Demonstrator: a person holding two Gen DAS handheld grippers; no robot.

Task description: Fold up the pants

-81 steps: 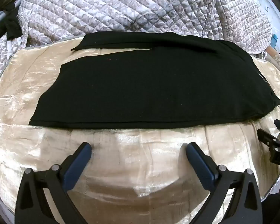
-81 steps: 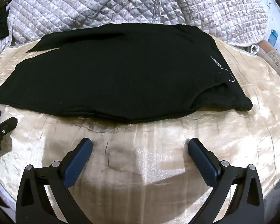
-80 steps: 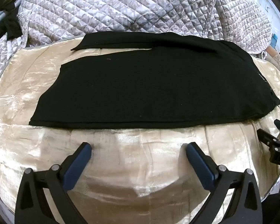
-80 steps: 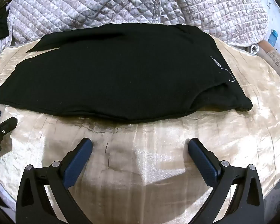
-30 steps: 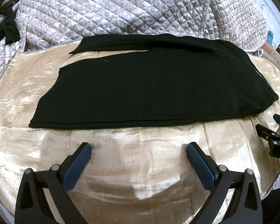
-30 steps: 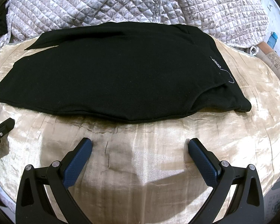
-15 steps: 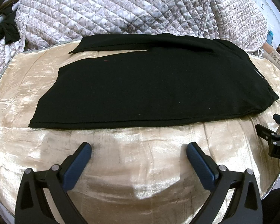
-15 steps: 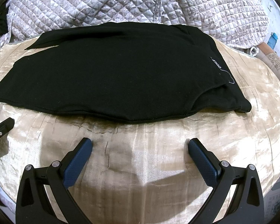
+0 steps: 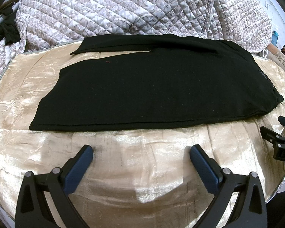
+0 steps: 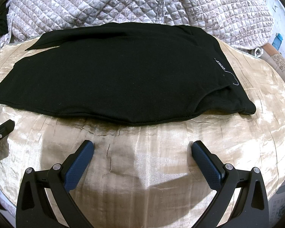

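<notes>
Covering the bed, a gold satin sheet [image 9: 142, 171] gives a smooth folding surface; black pants [image 9: 152, 87] lie flat across it, legs leftward, waistband [image 10: 237, 87] rightward; left gripper [image 9: 140, 155] and right gripper [image 10: 142, 152] hover near the front hem, jaws spread, empty, presumably ready to grasp.

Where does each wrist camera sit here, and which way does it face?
Left wrist view: sits behind the open left gripper, low over the shiny beige satin cover, facing the flat black pants; the right gripper's tip shows at its right edge.
Right wrist view: sits behind the open right gripper, facing the pants' labelled end; the left gripper shows at its left edge.
Shared: the pants, the cover and the grey quilted blanket behind.
</notes>
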